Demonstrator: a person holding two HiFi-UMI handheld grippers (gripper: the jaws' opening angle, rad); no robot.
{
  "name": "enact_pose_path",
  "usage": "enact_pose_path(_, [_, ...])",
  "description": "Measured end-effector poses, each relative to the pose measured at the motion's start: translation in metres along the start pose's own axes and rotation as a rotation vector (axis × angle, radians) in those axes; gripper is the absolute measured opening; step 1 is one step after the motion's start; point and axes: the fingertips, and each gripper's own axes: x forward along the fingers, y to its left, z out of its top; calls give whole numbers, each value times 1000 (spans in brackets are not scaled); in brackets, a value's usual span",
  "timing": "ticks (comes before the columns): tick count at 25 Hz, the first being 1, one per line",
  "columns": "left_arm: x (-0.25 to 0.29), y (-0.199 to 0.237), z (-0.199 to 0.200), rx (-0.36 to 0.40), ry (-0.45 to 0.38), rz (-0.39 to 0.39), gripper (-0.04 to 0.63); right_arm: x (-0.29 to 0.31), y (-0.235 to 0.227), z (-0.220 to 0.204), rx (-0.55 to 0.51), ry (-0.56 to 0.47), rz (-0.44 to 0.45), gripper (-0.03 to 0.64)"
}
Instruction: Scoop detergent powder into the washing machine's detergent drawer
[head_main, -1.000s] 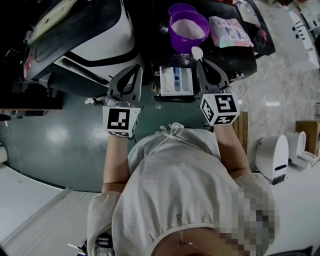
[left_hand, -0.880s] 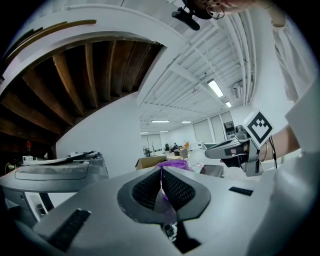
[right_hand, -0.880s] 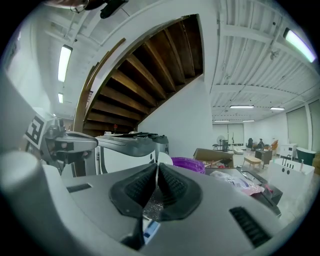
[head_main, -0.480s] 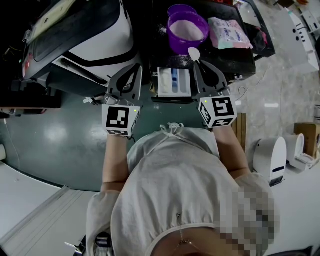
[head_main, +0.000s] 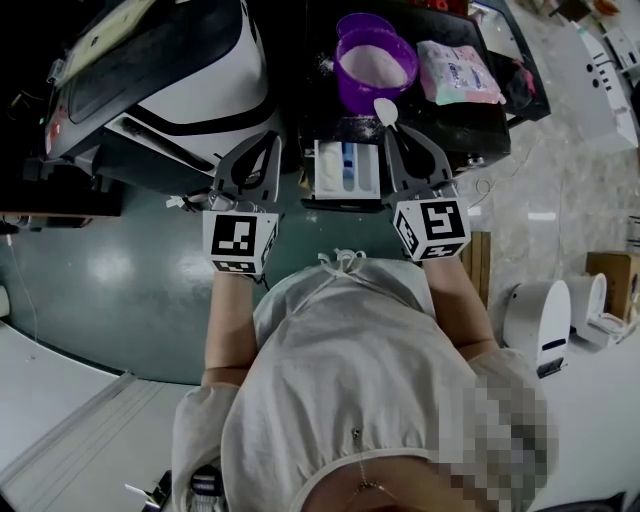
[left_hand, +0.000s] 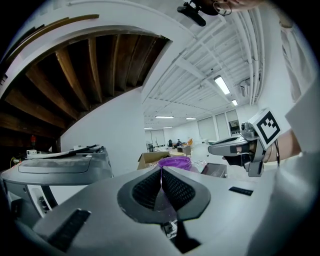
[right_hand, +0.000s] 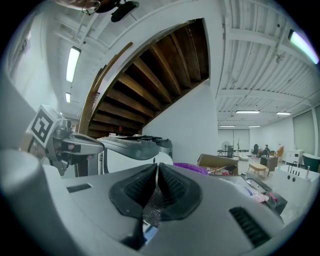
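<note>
Right now, right hand-held gripper (head_main: 392, 134) clamping a white spoon (head_main: 385, 109), bowl hovering between purple powder tub (head_main: 376, 62) and open white detergent drawer (head_main: 348, 167), left hand-held gripper (head_main: 263, 148) hanging pinched shut beside drawer.

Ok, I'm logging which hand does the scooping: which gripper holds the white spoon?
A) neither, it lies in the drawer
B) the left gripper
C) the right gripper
C: in the head view the white spoon sticks out from the tip of the right gripper, beside the purple tub, while the left gripper is shut on nothing.
</note>
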Motion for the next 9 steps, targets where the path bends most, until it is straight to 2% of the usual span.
enact_pose_path(9, [0, -3, -3, 9, 2, -19, 23, 0, 4, 0, 17, -4, 0, 9])
